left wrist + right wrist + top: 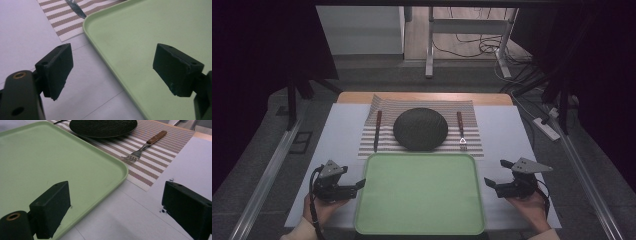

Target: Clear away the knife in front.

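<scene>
placemat (422,127): striped, beyond tray
plate (420,129): dark, centred on placemat
knife (377,131): left of plate
fork (460,131): right of plate

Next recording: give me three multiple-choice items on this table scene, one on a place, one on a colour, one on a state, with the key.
1. Where does the fork lie?
A. On the striped placemat, right of the dark plate
B. On the tray
C. Between the jaws of a gripper

2. What colour is the tray?
A. Red
B. Light green
C. Black

3. How do the jaws of the left gripper and the right gripper stand?
A. Both shut on the tray rim
B. One open, one shut on the knife
C. Both open, holding nothing

Key: 1 A, the high view shows the fork on the placemat beside the plate, with the knife on the plate's other side. 2 B, it is pale green in all views. 3 C, each gripper view shows a wide empty gap between the jaws.
</scene>
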Action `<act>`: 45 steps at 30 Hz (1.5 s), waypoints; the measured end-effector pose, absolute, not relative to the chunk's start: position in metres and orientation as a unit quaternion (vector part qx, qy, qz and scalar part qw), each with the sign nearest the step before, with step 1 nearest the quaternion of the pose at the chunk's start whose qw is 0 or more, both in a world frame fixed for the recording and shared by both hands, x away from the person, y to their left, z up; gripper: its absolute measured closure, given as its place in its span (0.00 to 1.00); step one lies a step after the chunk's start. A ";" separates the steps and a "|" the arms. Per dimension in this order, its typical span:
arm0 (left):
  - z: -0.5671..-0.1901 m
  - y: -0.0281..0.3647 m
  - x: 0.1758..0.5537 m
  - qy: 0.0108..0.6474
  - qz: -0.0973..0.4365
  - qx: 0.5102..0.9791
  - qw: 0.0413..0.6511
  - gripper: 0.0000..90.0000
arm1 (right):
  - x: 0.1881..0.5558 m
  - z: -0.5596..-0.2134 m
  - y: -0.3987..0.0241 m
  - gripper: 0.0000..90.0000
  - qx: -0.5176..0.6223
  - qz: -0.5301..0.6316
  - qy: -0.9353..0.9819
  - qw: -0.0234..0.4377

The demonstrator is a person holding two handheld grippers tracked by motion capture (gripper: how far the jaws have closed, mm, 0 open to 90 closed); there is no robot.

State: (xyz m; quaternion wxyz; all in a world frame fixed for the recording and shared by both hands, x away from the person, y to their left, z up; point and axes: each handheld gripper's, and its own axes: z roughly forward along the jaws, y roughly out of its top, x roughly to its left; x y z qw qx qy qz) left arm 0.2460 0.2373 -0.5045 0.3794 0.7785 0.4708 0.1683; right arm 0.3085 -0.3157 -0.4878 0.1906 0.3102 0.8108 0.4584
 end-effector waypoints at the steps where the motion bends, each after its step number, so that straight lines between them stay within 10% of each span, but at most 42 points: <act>1: -0.505 0.237 0.246 0.471 0.168 0.779 0.379 0.19 | 0.309 -0.488 -0.316 0.09 0.310 0.458 0.811 0.191; 45: -0.456 0.221 0.312 0.443 0.174 0.797 0.371 0.19 | 0.311 -0.491 -0.314 0.09 0.310 0.459 0.813 0.181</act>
